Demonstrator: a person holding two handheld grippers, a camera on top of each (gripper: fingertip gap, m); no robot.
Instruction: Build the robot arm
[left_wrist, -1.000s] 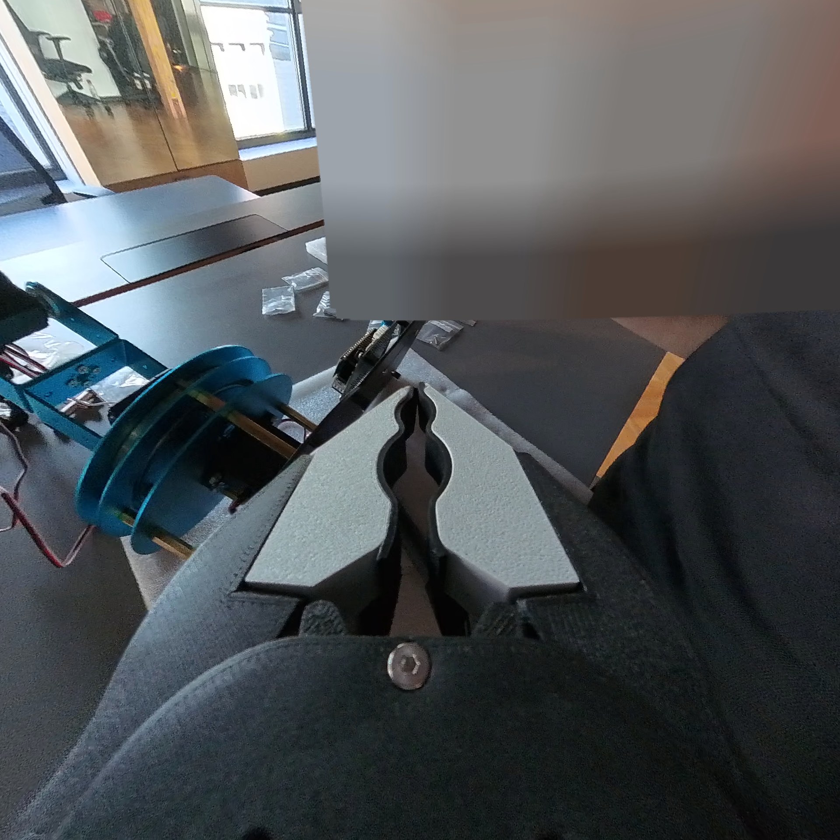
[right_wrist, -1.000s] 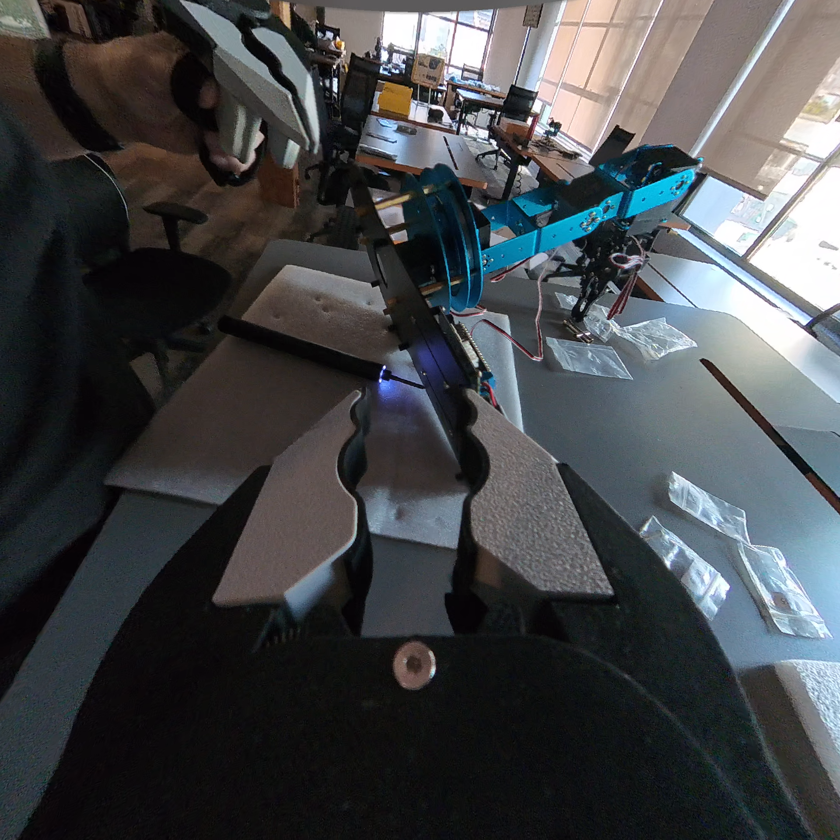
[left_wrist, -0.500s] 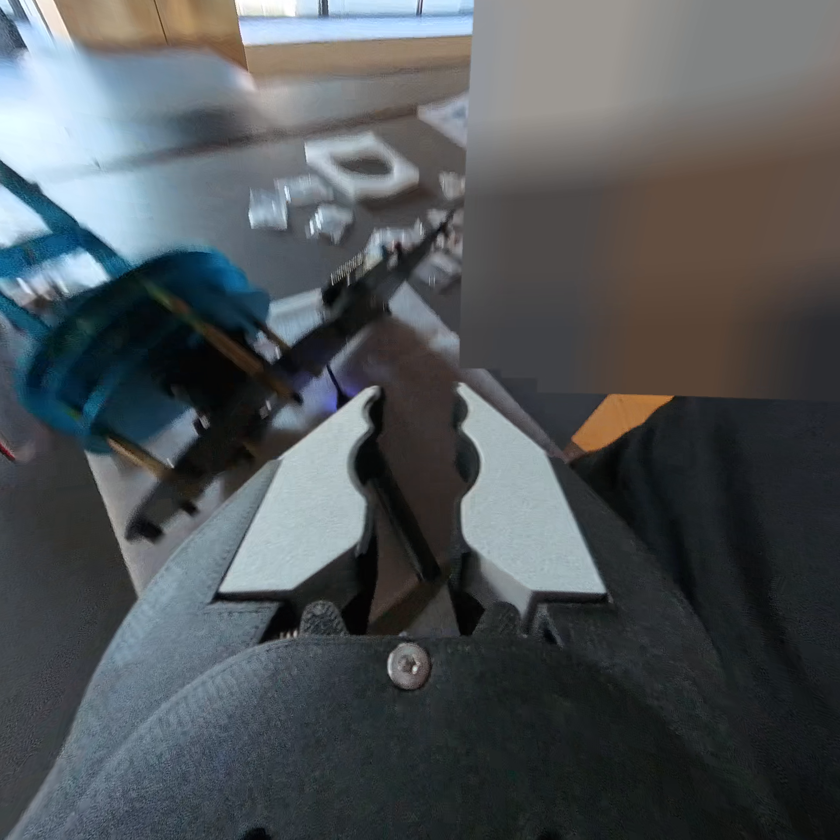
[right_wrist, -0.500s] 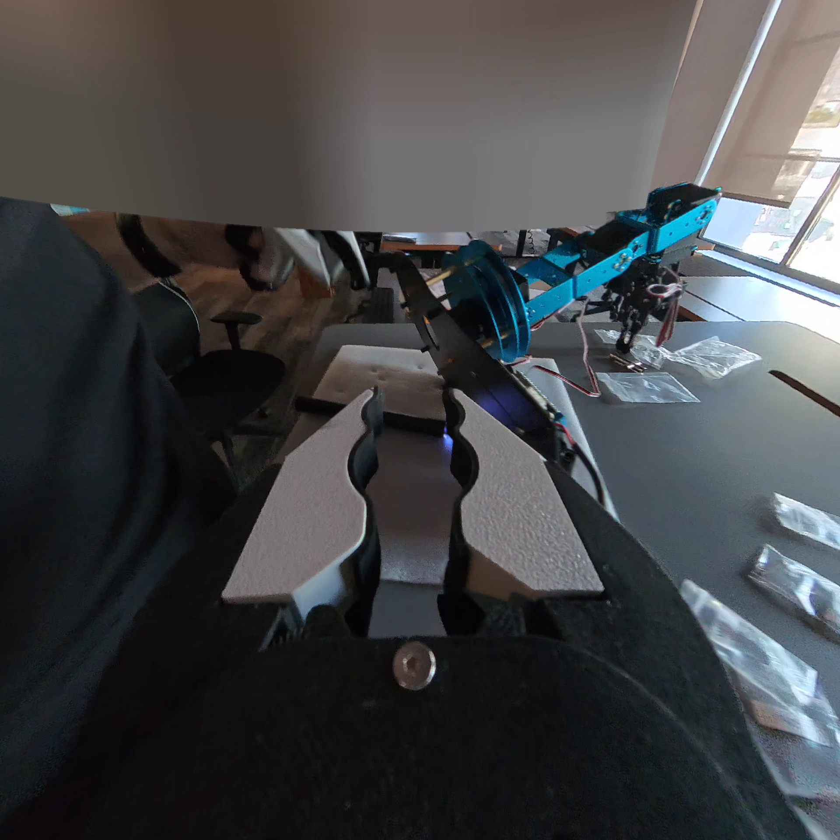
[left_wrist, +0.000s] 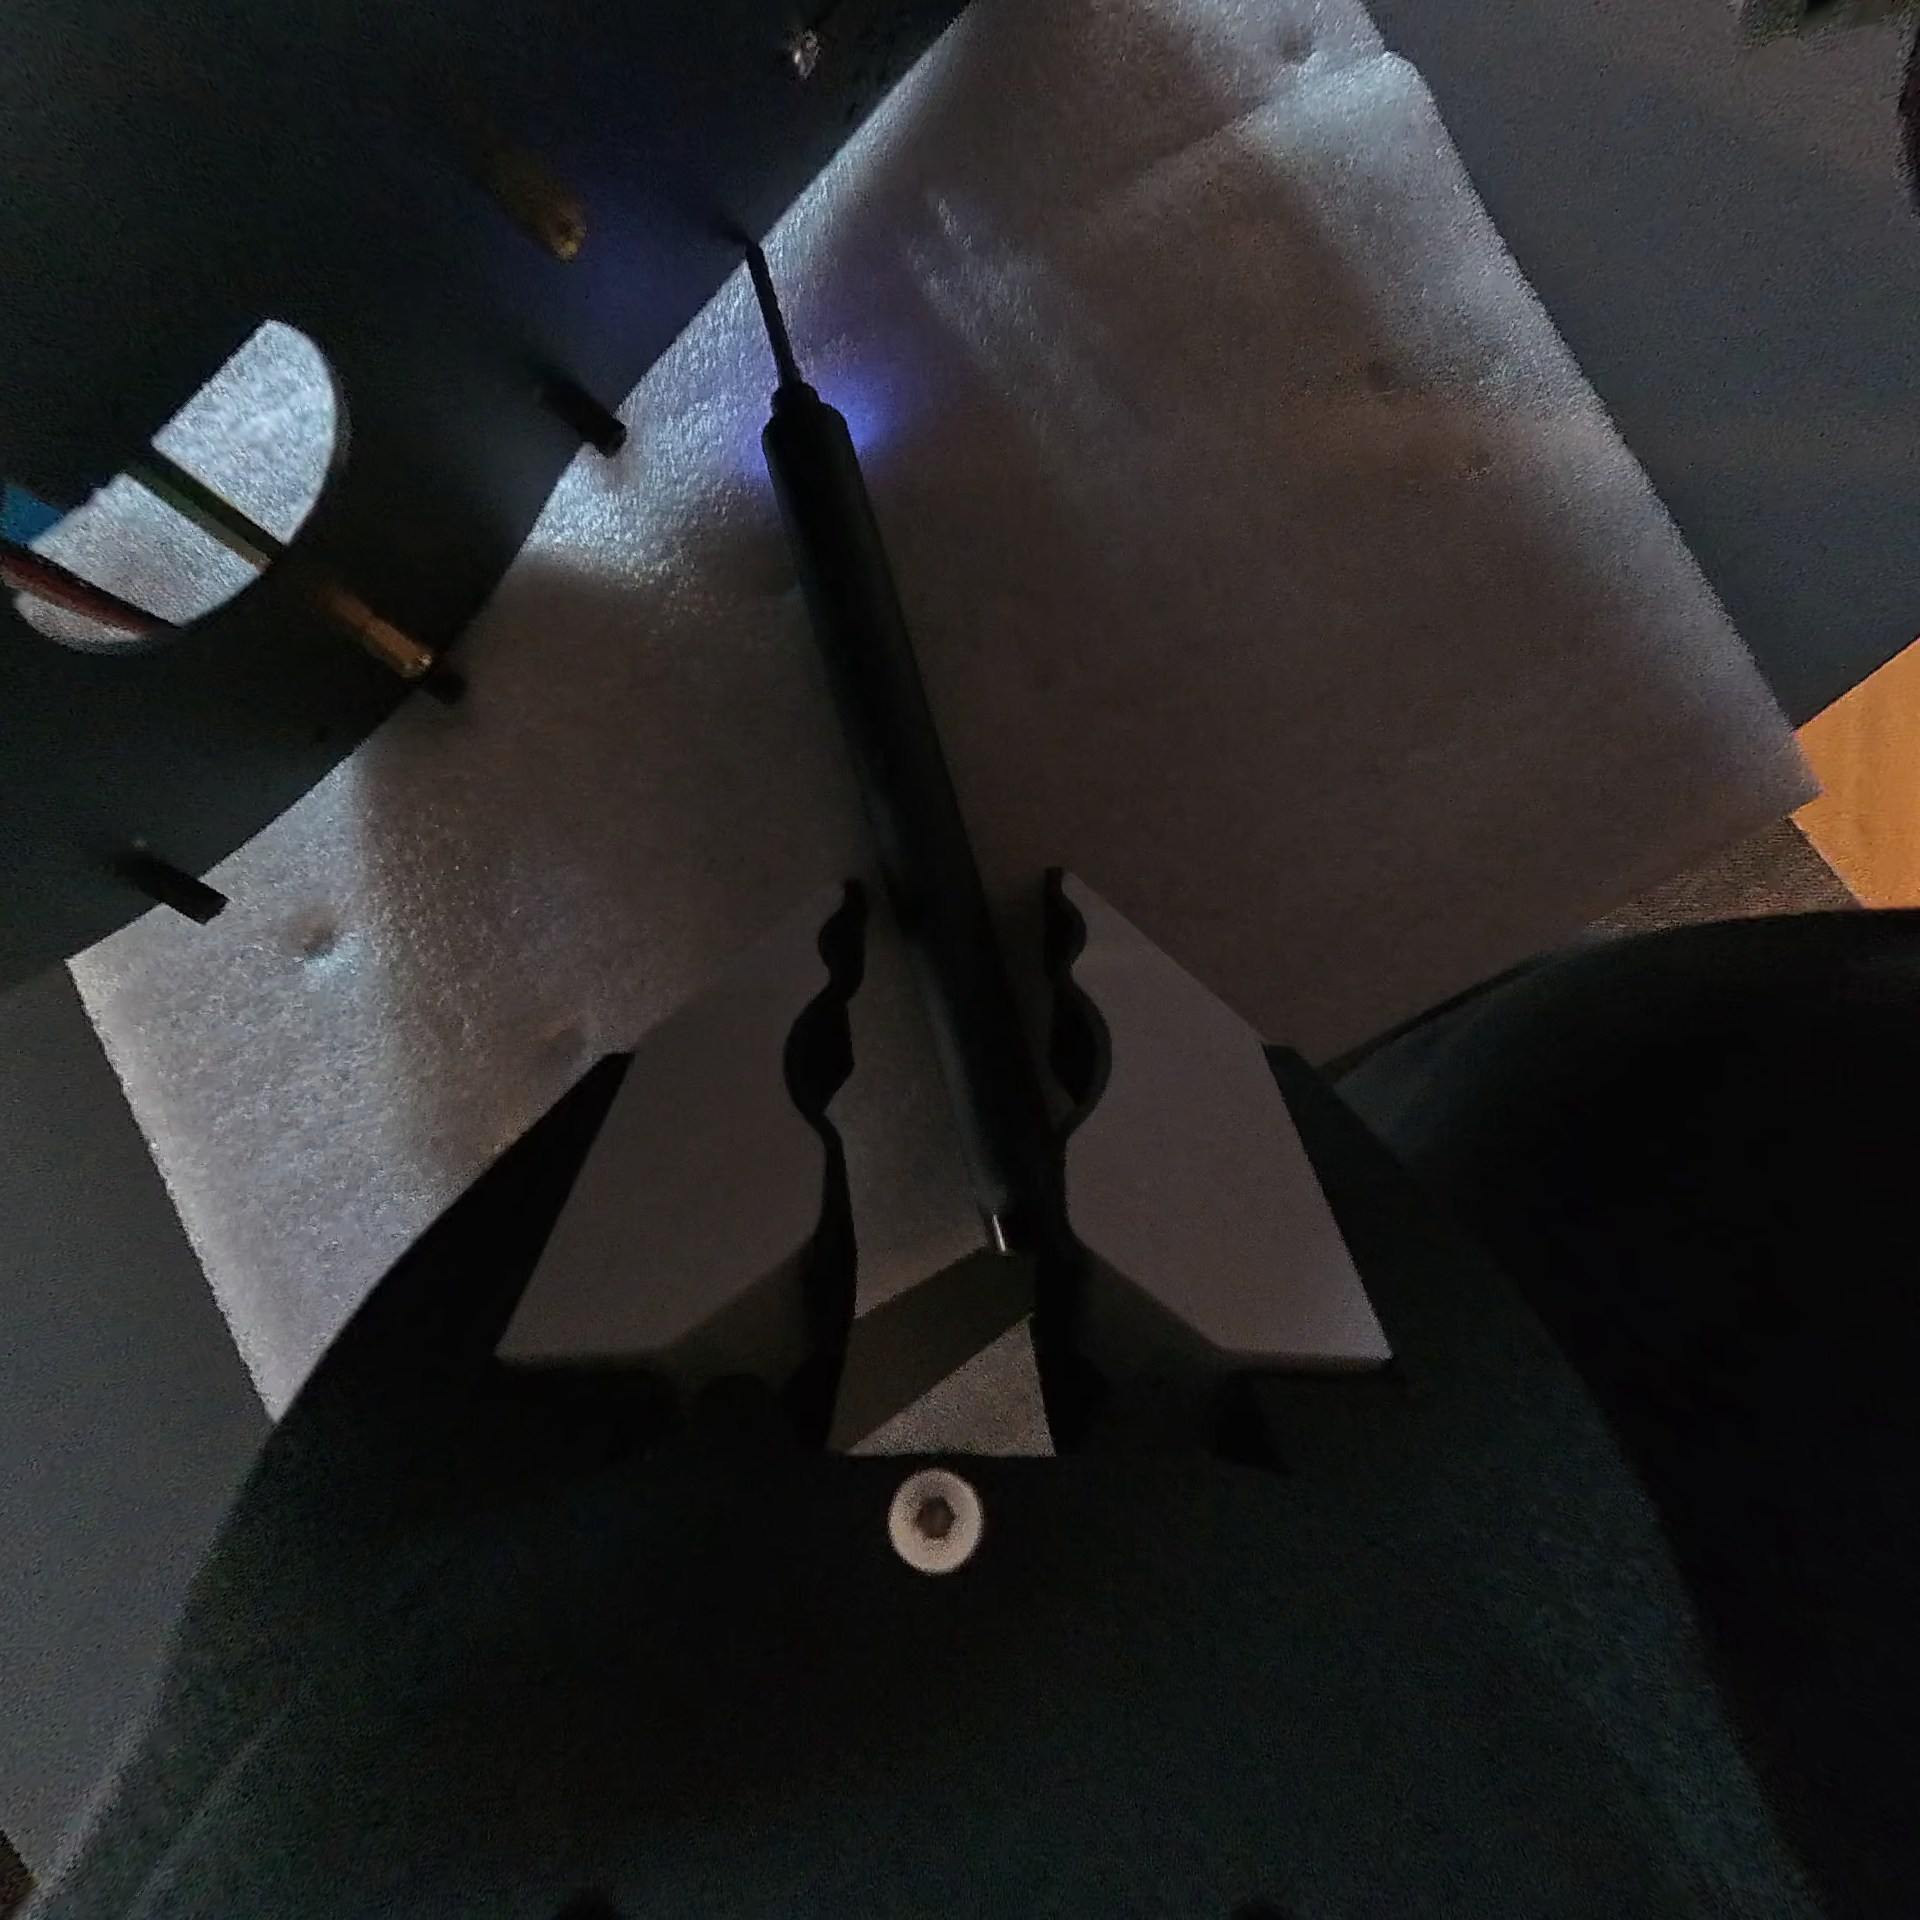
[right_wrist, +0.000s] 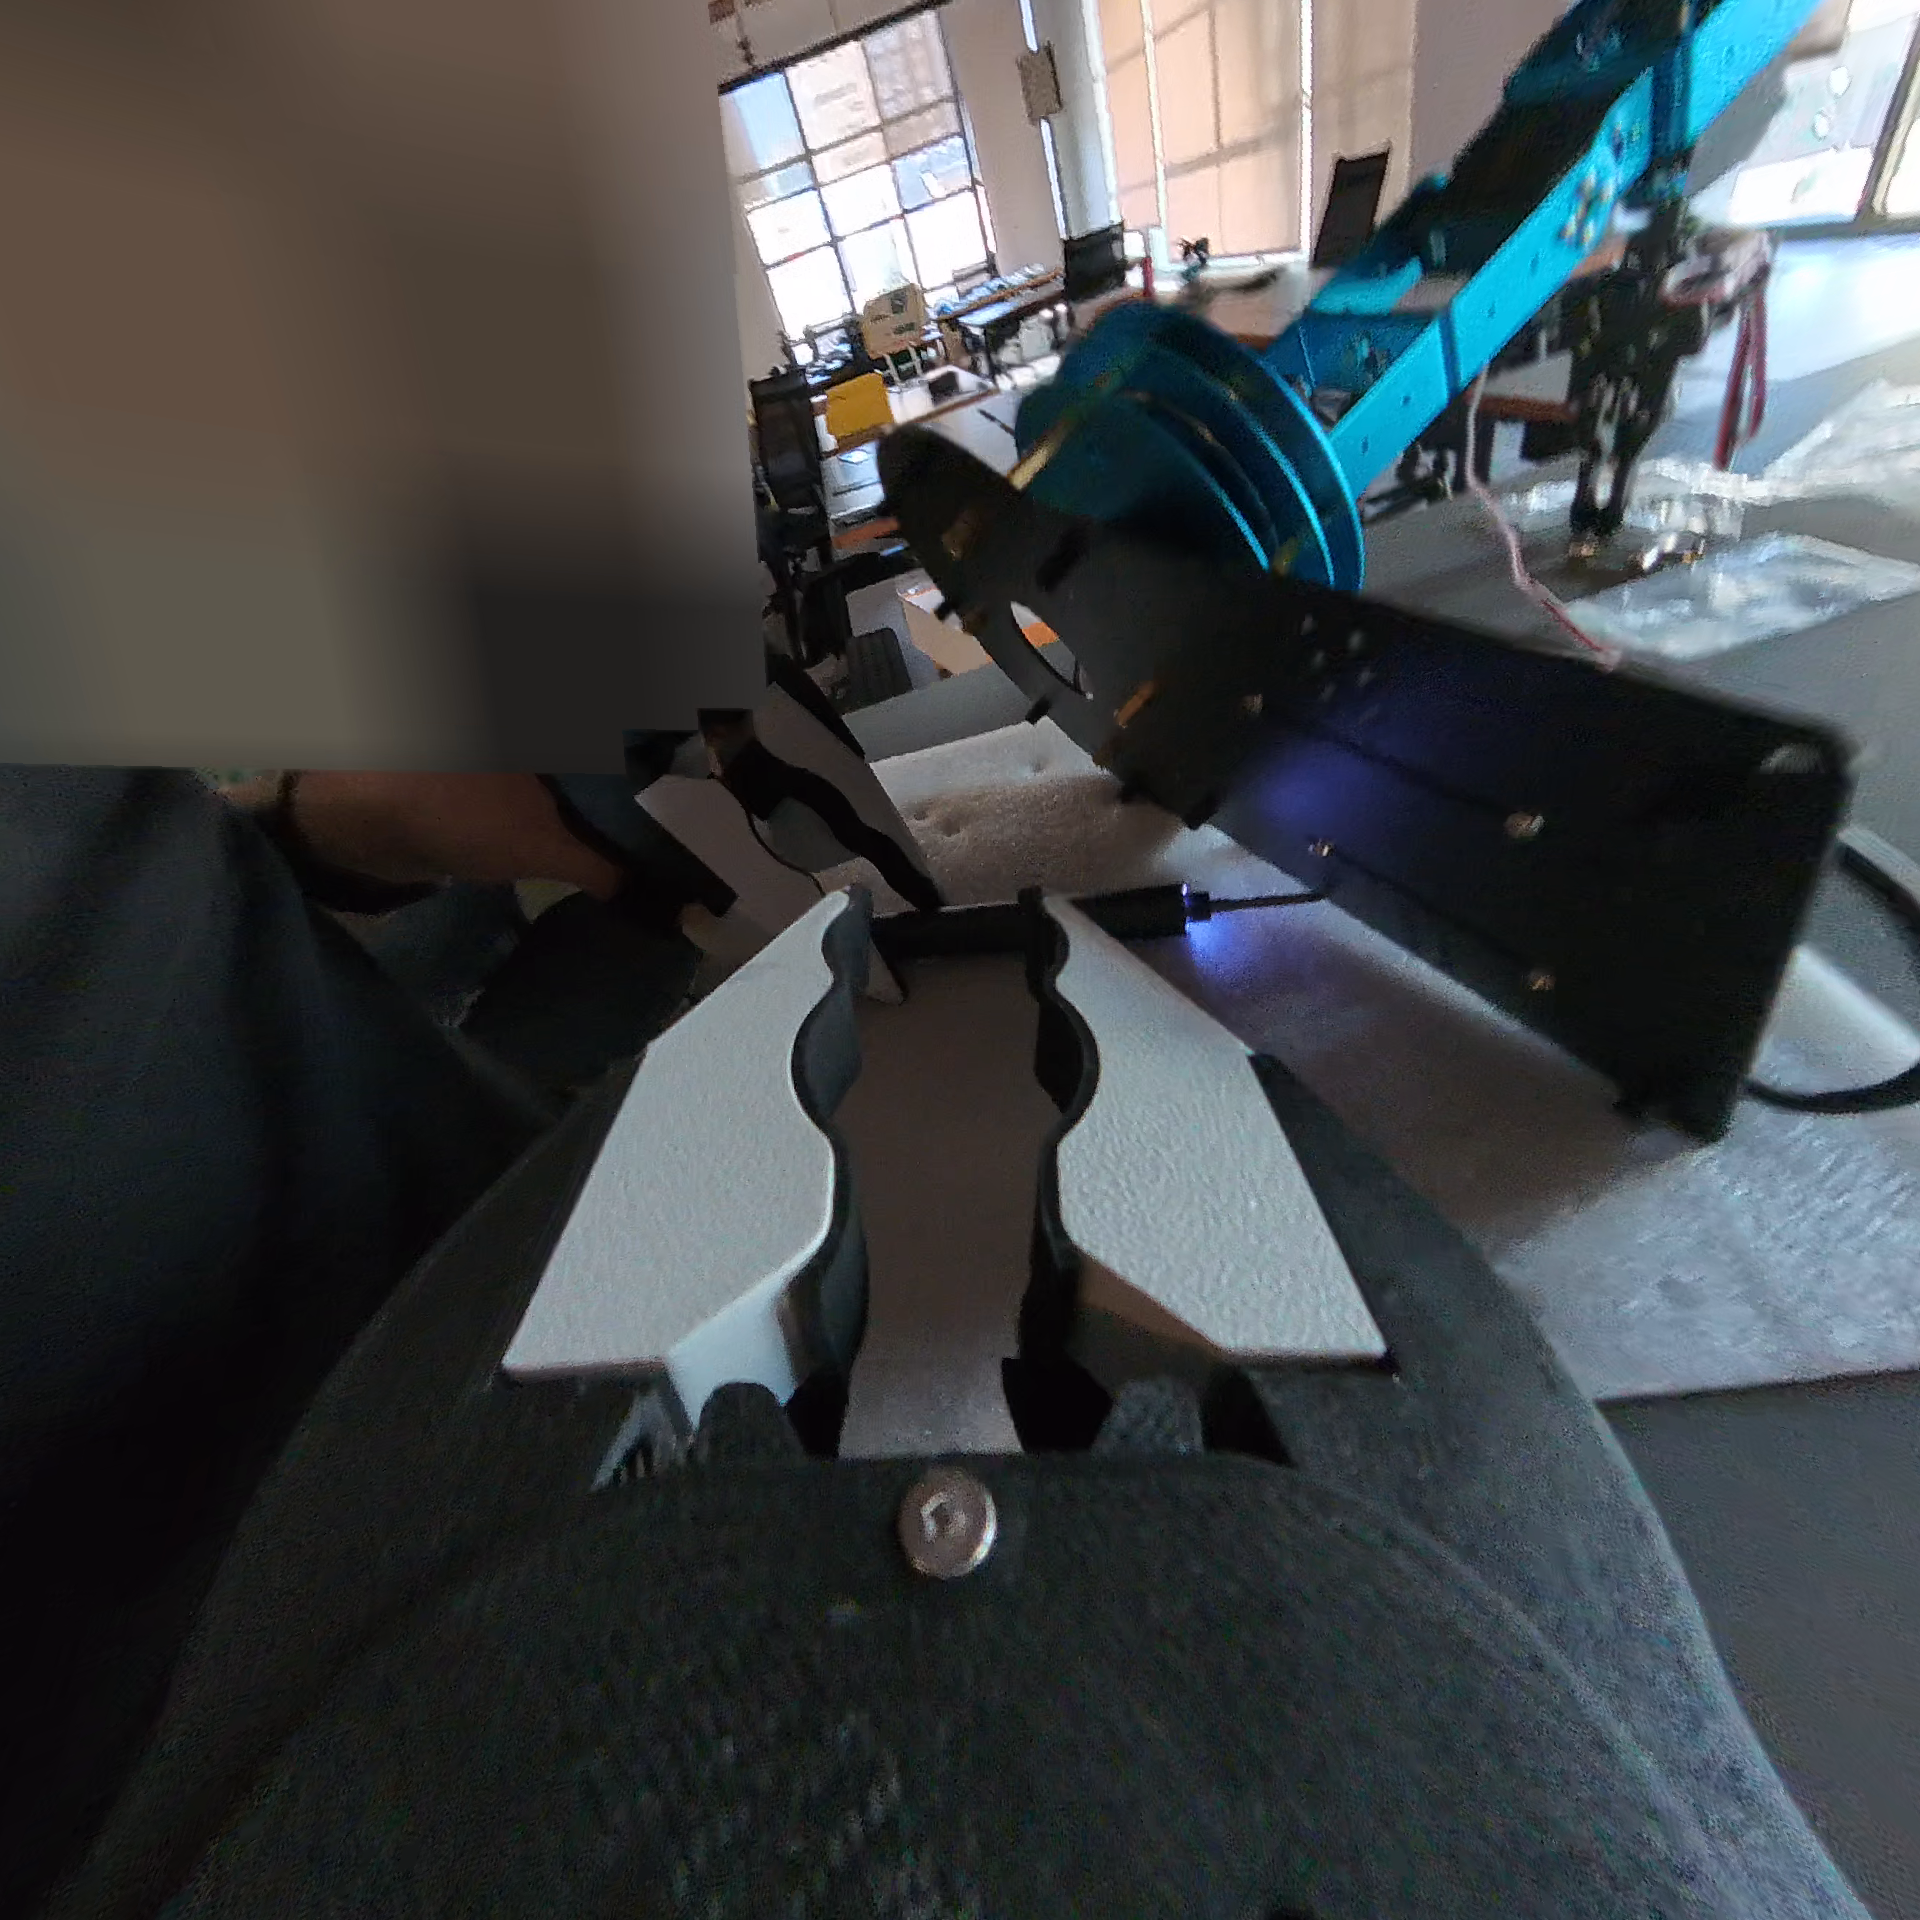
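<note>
A black electric screwdriver (left_wrist: 883, 727) lies on a white foam sheet (left_wrist: 1299, 520), a bluish light at its bit end. Its bit touches the black base plate (left_wrist: 260, 156) of a blue robot arm lying on its side. My left gripper (left_wrist: 954, 891) is open and straddles the screwdriver's rear end, which sits close to the right finger. In the right wrist view my right gripper (right_wrist: 945, 914) is open and empty, its tips just short of the screwdriver (right_wrist: 1122, 914). The left gripper's fingers (right_wrist: 821, 769) come down on the screwdriver from the left.
The base plate (right_wrist: 1455, 831) carries blue discs (right_wrist: 1195, 447) and the blue arm (right_wrist: 1558, 229), which rise to the right. Clear plastic bags (right_wrist: 1714, 540) lie on the grey table behind. A black cable (right_wrist: 1849, 1081) runs off right. A person's dark clothing (left_wrist: 1662, 1195) fills the near side. Spacing between my two grippers at the tips: around 12 cm.
My left gripper has swung down from high above the table, opened, and now straddles the screwdriver. My right gripper stayed open and came low toward the screwdriver.
</note>
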